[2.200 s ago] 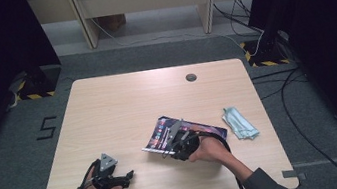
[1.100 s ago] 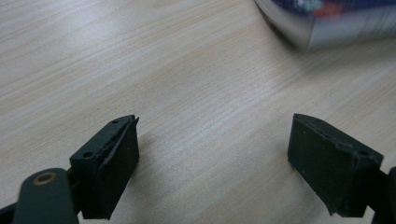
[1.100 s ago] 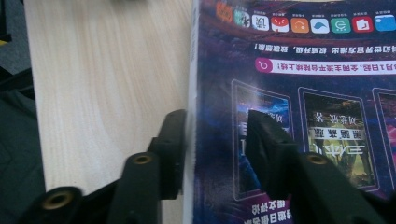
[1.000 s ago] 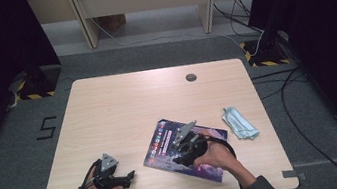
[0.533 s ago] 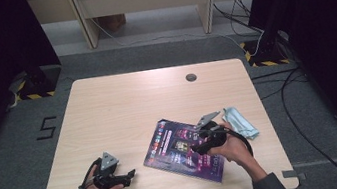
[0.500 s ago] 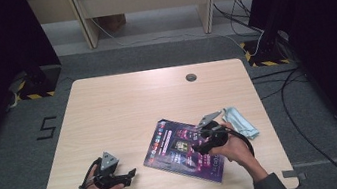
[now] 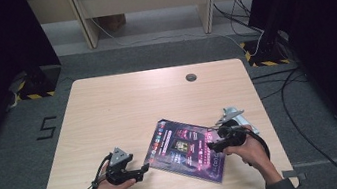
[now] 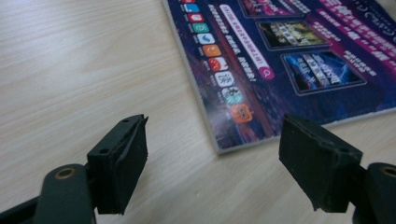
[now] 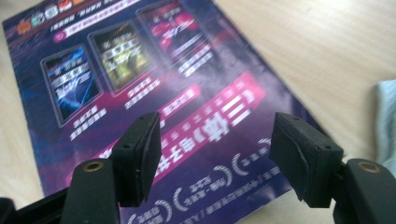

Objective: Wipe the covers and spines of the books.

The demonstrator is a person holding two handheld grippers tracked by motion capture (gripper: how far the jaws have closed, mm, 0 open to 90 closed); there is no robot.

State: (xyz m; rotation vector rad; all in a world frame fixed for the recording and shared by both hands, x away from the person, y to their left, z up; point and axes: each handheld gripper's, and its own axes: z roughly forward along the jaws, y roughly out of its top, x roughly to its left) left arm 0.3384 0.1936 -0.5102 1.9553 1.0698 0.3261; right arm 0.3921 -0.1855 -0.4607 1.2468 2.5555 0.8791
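Both grippers stand empty over the table [image 7: 108,108], jaws parted. The right gripper [image 7: 213,144] has just been opening with nothing between its jaws, and it has drawn back to the right edge of the booklet [image 7: 185,150], which it gripped a moment ago and which now lies flat near the table's near edge. The left gripper [image 7: 143,170], its jaws having narrowed a little yet clasping nothing, points at the booklet's near left corner. Judging by this, the booklet is set down. Beside the right hand [image 7: 253,150], a pale packet, perhaps tissues, is mostly hidden.
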